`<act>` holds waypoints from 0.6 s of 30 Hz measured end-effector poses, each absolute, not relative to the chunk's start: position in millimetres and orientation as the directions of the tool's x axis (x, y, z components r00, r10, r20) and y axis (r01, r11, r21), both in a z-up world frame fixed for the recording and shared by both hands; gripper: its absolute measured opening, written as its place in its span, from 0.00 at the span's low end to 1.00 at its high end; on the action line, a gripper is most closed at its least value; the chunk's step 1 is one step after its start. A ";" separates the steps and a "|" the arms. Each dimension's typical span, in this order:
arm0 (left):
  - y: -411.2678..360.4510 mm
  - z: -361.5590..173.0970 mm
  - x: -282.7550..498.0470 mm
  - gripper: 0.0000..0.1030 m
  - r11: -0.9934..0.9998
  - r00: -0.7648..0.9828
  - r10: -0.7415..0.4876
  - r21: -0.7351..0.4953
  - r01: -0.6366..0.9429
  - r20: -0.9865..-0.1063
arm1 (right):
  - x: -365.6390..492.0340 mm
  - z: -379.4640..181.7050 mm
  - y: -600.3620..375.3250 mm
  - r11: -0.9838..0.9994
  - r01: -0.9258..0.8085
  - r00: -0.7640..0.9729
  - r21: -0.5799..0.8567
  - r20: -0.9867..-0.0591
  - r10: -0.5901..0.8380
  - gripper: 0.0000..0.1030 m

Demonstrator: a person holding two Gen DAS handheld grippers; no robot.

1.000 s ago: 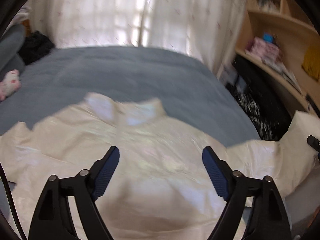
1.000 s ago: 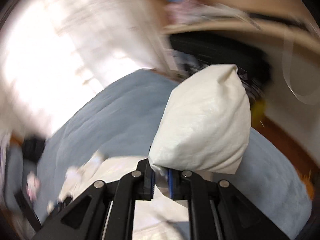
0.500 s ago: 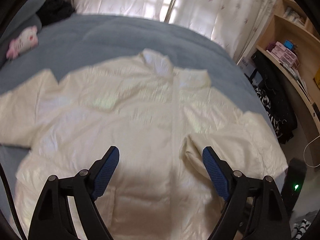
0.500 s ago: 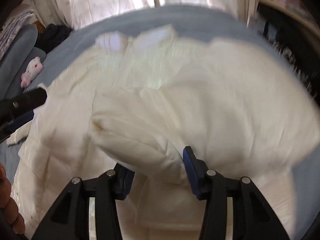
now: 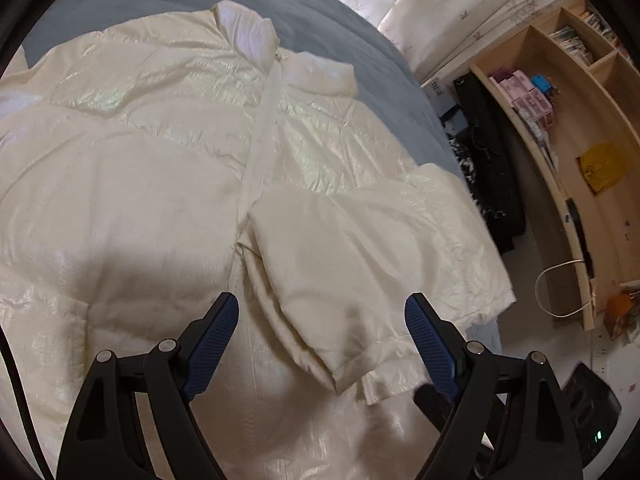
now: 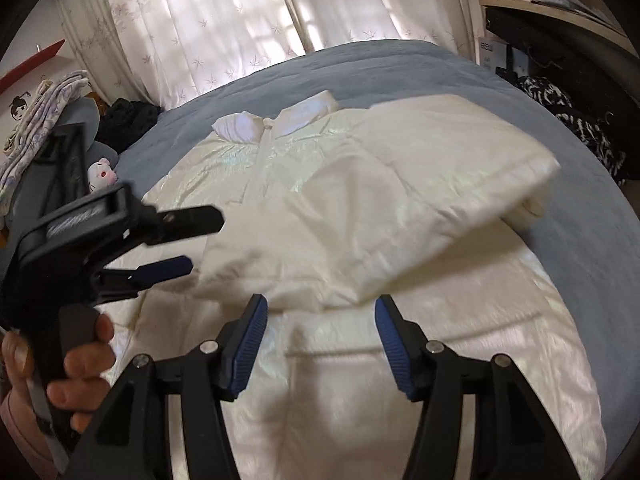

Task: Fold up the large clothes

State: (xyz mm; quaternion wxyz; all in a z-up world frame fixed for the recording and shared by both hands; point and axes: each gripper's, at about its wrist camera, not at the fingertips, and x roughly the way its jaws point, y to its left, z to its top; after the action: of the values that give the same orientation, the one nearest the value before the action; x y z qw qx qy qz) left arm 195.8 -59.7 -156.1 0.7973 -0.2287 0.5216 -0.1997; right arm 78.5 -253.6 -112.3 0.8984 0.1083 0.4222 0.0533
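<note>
Left wrist view: left gripper (image 5: 321,338) agape, empty, hanging over folded sleeve (image 5: 360,264). Probably poised for next fold. Jacket (image 5: 132,184) spread front-up on bed (image 5: 352,28), collar far, zip strip down middle.

Right wrist view: right gripper (image 6: 322,346) jaws just been opening, nothing between, cuff just beyond tips. Sleeve laid across chest, evidently released there to narrow garment. Fabric cream, glossy, puffy, iridescent sheen. Left gripper held by hand (image 6: 72,364) at left edge.
</note>
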 end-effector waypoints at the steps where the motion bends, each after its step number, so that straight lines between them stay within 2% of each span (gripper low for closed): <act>1: -61.8 -158.7 197.2 0.82 0.821 0.374 -0.550 -0.565 0.077 -0.747 | 76.1 -114.3 -255.5 0.968 -0.003 0.636 0.249 -0.747 0.194 0.55; 6: -69.8 -178.0 199.4 0.81 0.819 0.340 -0.553 -0.572 0.052 -0.761 | 73.3 -130.6 -268.0 0.949 0.023 0.609 0.315 -0.757 0.236 0.55; 7: -72.7 -179.8 200.1 0.75 0.824 0.341 -0.545 -0.565 0.049 -0.766 | 74.9 -135.1 -269.6 0.943 0.029 0.600 0.331 -0.760 0.248 0.55; 8: -77.0 -179.1 199.3 0.46 0.821 0.350 -0.550 -0.567 0.062 -0.758 | 75.9 -137.6 -271.0 0.939 0.034 0.594 0.342 -0.763 0.256 0.55; 10: -87.5 -178.7 201.3 0.14 0.816 0.324 -0.567 -0.571 0.092 -0.758 | 77.0 -141.3 -273.2 0.933 0.041 0.590 0.358 -0.762 0.267 0.55; 14: -119.0 -138.8 203.3 0.07 0.879 0.415 -0.477 -0.422 0.223 -0.775 | 77.4 -141.6 -273.4 0.930 0.041 0.590 0.365 -0.760 0.272 0.55; 18: -131.5 -71.7 204.7 0.06 0.905 0.586 -0.419 -0.264 0.334 -0.694 | 74.9 -136.1 -273.6 0.931 0.040 0.587 0.364 -0.762 0.272 0.55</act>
State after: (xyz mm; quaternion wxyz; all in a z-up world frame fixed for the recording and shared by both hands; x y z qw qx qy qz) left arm 204.7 -131.5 -71.7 0.8890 -0.0528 0.4026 -0.2116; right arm 74.9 -273.6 -136.1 0.8737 0.1738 0.4494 0.0665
